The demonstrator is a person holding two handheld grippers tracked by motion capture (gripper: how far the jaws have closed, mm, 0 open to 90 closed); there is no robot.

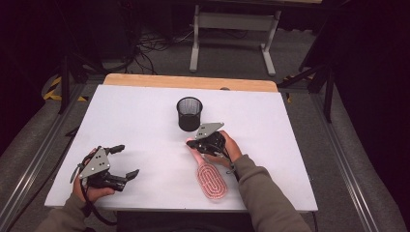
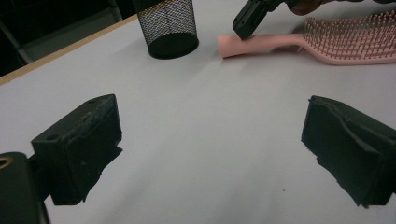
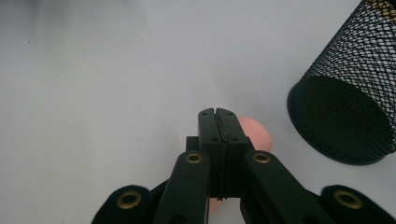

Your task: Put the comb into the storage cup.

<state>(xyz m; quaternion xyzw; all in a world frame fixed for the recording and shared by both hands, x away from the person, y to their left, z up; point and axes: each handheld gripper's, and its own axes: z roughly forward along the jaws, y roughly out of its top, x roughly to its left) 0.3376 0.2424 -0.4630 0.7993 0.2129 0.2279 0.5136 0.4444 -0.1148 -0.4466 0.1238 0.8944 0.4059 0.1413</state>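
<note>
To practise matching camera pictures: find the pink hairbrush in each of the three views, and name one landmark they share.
High view: the pink hairbrush lies right of centre, handle toward the black mesh cup.
Left gripper view: top right, handle end pointing left under the right gripper.
Right gripper view: just its rounded pink handle end peeks out beside the shut jaws at lower centre.
Shared landmark: the black mesh cup.
</note>
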